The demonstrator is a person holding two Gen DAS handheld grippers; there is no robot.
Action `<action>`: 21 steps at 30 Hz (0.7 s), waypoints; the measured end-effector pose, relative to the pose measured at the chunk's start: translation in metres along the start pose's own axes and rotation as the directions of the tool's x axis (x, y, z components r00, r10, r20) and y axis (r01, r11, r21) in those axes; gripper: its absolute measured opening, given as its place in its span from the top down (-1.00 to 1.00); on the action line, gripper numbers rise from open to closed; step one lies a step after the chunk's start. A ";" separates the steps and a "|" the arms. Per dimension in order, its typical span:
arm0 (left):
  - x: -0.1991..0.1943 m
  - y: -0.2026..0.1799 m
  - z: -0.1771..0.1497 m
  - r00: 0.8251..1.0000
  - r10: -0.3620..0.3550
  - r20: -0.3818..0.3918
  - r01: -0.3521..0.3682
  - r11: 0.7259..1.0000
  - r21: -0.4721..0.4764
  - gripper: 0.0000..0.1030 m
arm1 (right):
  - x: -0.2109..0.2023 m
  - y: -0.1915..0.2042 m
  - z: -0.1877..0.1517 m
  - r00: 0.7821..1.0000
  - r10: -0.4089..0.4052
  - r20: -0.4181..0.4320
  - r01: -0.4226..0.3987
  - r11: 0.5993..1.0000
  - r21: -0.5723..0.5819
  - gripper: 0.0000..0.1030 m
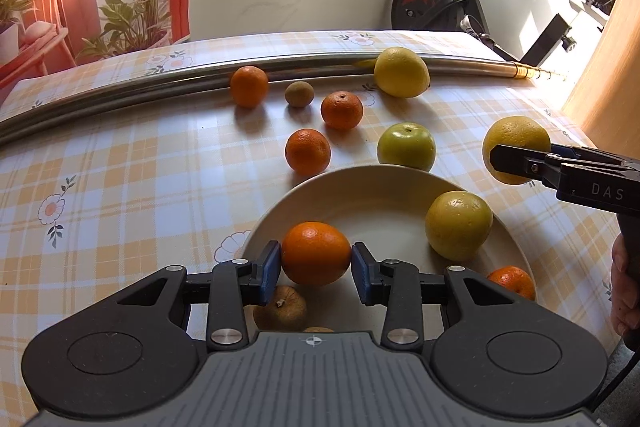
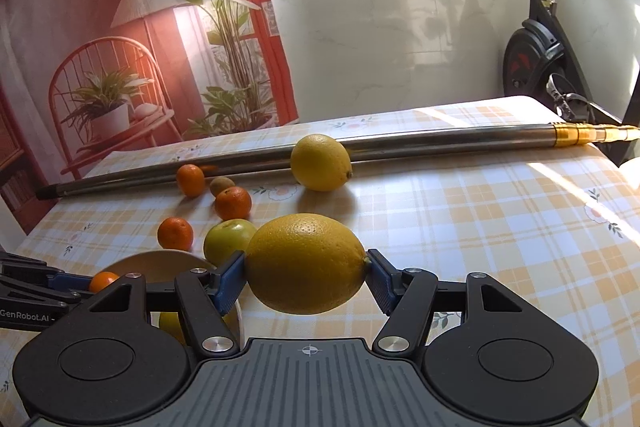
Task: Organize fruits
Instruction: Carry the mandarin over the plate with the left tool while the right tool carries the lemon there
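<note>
Both fruits are round and held only at two small spots, so either could roll out of its grip and drop. The orange [image 1: 316,253] hangs over the bowl [image 1: 372,183], where a fall would knock the yellow fruit [image 1: 458,225] already resting on the bowl's right side. The lemon [image 2: 306,263] is gripped end to end, a slippery hold, and it is not over the bowl; if released here it would likely land on the counter [image 2: 460,227] and roll toward the loose fruit.

The left gripper [image 1: 316,271] is about half spread, its blue pads pinching the orange on both sides above the near part of the bowl. The right gripper [image 2: 306,281] is spread wider, pinching the lemon, to the right of the bowl. Three oranges, a green apple [image 1: 406,146], a kiwi [image 1: 299,93] and a second lemon [image 1: 401,72] lie on the counter farther back, near a metal pole [image 1: 160,81].
</note>
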State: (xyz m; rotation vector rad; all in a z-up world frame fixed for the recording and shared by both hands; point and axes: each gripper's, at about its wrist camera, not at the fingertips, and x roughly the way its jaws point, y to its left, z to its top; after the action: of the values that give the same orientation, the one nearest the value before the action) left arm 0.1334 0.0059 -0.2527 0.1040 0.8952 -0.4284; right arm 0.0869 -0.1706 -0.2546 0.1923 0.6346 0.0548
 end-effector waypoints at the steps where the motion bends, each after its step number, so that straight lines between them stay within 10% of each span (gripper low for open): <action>1: -0.001 0.001 -0.001 1.000 0.004 0.000 -0.004 1.000 -0.004 0.22 | -0.004 0.003 0.000 1.000 0.007 0.001 -0.007 1.000 -0.018 -0.16; 21: -0.024 0.020 -0.013 0.994 -0.009 0.106 0.021 0.994 -0.110 0.18 | -0.028 0.055 -0.014 0.995 0.032 -0.093 -0.055 0.964 -0.260 -0.16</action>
State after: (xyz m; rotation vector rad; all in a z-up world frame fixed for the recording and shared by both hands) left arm 0.1187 0.0355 -0.2439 -0.0270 0.8148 -0.3935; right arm 0.0570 -0.1178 -0.2387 -0.0536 0.7039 0.1898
